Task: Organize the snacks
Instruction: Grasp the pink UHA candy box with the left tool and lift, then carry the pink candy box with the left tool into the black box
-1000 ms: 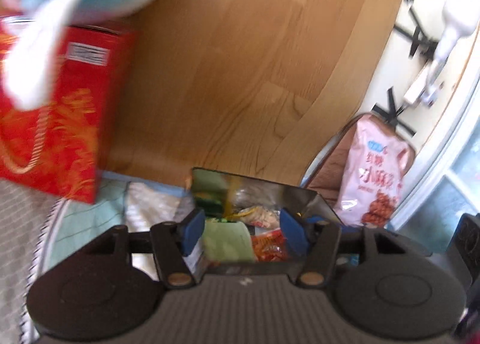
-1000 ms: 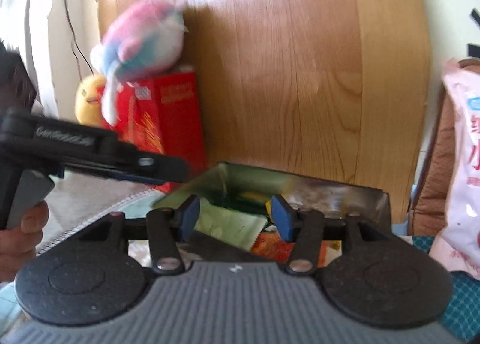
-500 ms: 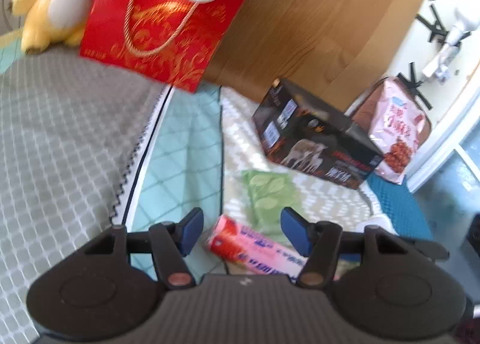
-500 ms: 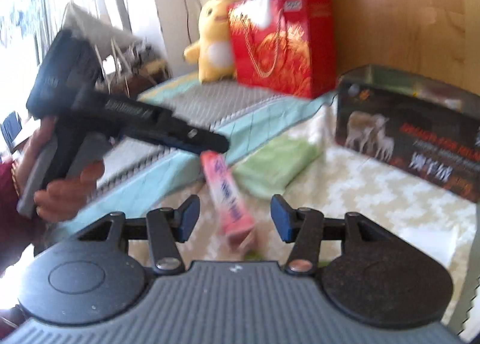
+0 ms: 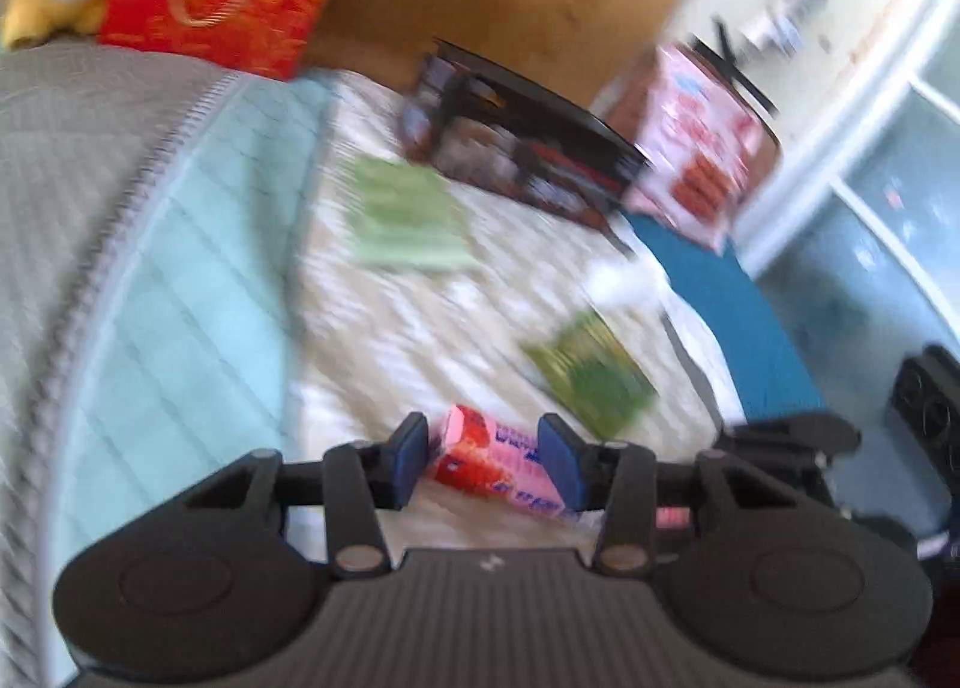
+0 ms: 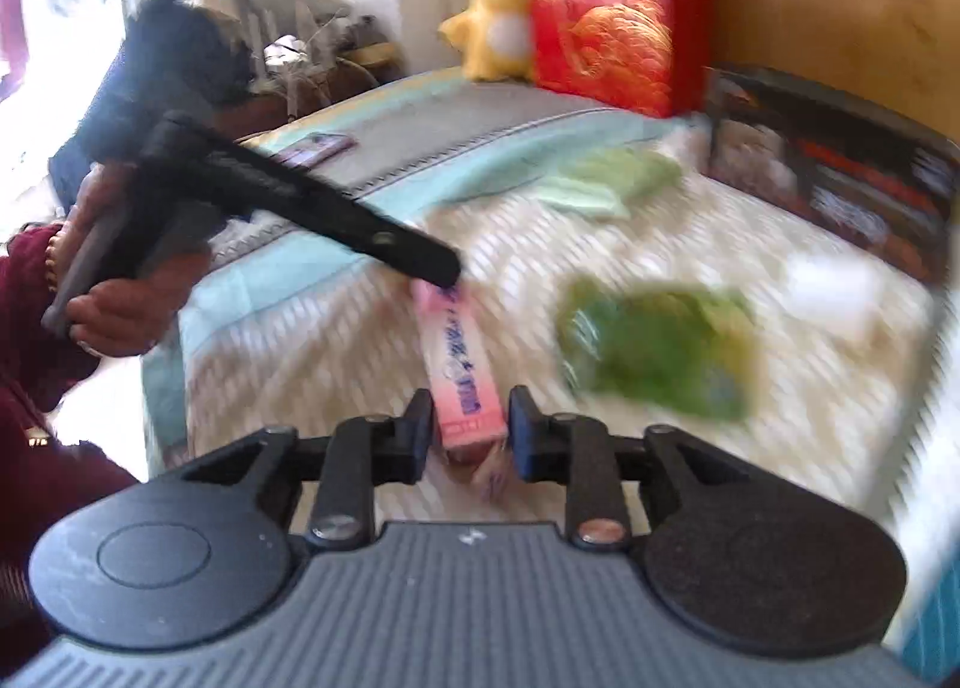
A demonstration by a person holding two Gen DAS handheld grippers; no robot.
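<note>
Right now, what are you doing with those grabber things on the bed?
A person is tidying snacks with two handheld grippers. Both are at one long pink snack pack lying on the bed cover: the left gripper at one end, the right gripper at the other, their jaws just closing around it. Green packets lie nearby, the dark snack box behind.

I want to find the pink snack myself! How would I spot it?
Look at the cream patterned blanket in front of the dark box. The long pink snack pack lies near its front edge, between both claws. The other packets there are green and flat; this one is a pink stick with blue writing.
</note>
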